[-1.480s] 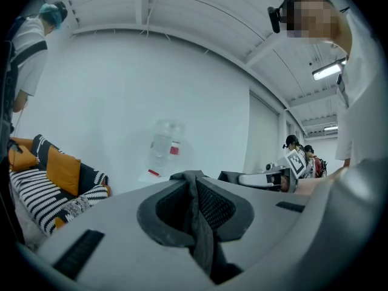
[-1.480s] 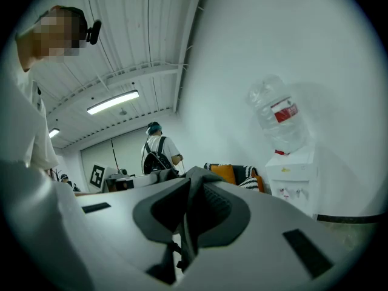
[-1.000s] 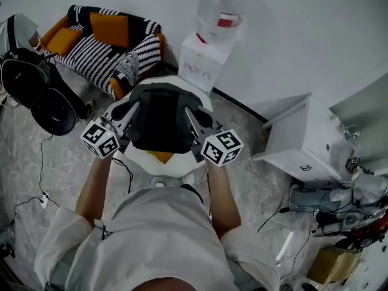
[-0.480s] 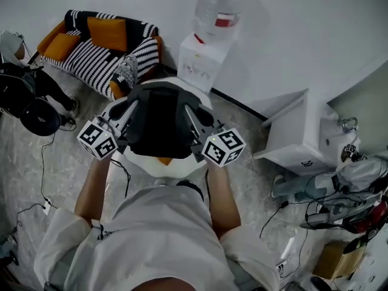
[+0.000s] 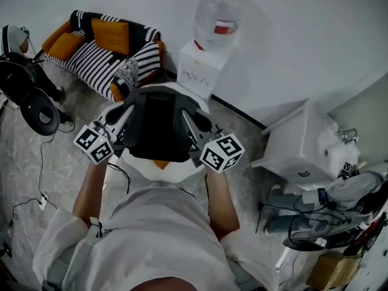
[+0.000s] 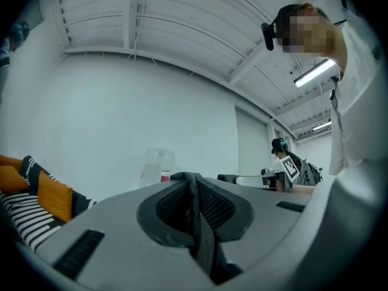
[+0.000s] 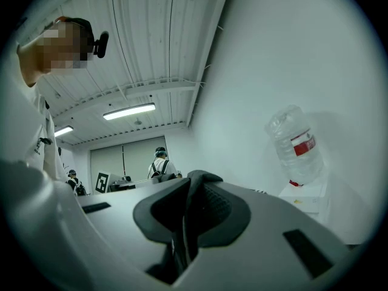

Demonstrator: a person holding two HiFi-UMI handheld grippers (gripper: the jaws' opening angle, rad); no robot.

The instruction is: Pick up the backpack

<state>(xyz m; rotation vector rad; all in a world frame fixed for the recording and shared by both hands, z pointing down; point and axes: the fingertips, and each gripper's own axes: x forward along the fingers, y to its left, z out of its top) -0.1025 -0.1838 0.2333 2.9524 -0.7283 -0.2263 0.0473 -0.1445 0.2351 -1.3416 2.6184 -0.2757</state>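
The black backpack (image 5: 159, 126) hangs between my two grippers, above a round white table (image 5: 176, 173). In the head view my left gripper (image 5: 124, 115) grips its left side and my right gripper (image 5: 193, 121) its right side. In the left gripper view the jaws of the left gripper (image 6: 194, 183) pinch a dark strap (image 6: 200, 229). The right gripper (image 7: 193, 180) is likewise shut on a dark strap (image 7: 187, 220) in the right gripper view. The backpack hides both sets of fingertips from above.
Behind the table stands a white water dispenser (image 5: 199, 68) with a bottle (image 5: 217, 14) on top. A striped sofa (image 5: 103, 50) is at the back left and a black chair (image 5: 30, 96) at far left. At right are a white cabinet (image 5: 300, 147), cables and clutter (image 5: 330, 223).
Both grippers have risen a little with the backpack held between them. Their grip on the straps looks the same.
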